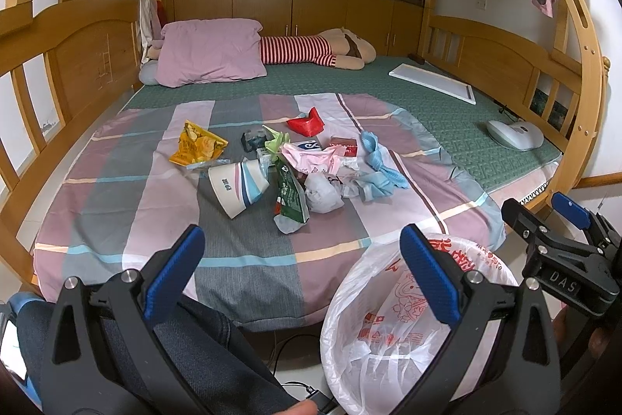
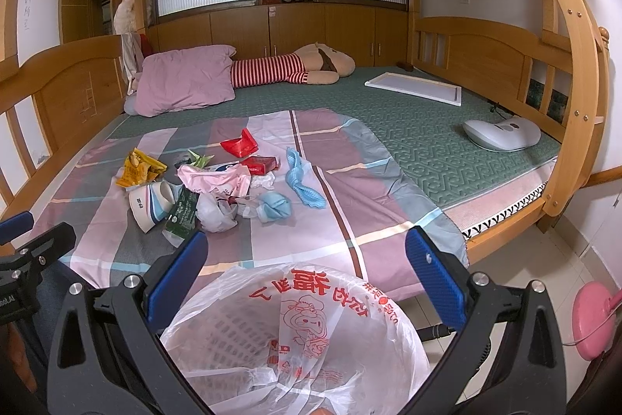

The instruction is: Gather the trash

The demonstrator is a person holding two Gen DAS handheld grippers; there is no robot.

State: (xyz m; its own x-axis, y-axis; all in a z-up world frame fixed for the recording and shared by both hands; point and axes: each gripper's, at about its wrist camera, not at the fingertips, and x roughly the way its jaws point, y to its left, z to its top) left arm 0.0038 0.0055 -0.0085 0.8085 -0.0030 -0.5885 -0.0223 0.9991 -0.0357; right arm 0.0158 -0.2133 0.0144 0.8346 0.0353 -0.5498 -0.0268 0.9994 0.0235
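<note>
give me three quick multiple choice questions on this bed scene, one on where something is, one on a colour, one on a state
1. Where does the bin with the plastic bag liner stand?
A. on the bed among the litter
B. on the floor at the near edge of the bed
C. on the shelf behind the bed

2. What colour is the crumpled snack bag at the left edge of the litter pile?
A. yellow
B. black
C. purple

3. How does the left gripper stand?
A. shut on a paper cup
B. shut on the bag liner
C. open, holding nothing

Answers:
1. B, the bin sits below and in front of the bed sheet, on the floor side.
2. A, its wrapper is plainly yellow with orange print.
3. C, its blue pads are wide apart with only bedding seen between them, and the paper cup lies untouched on the sheet.
</note>
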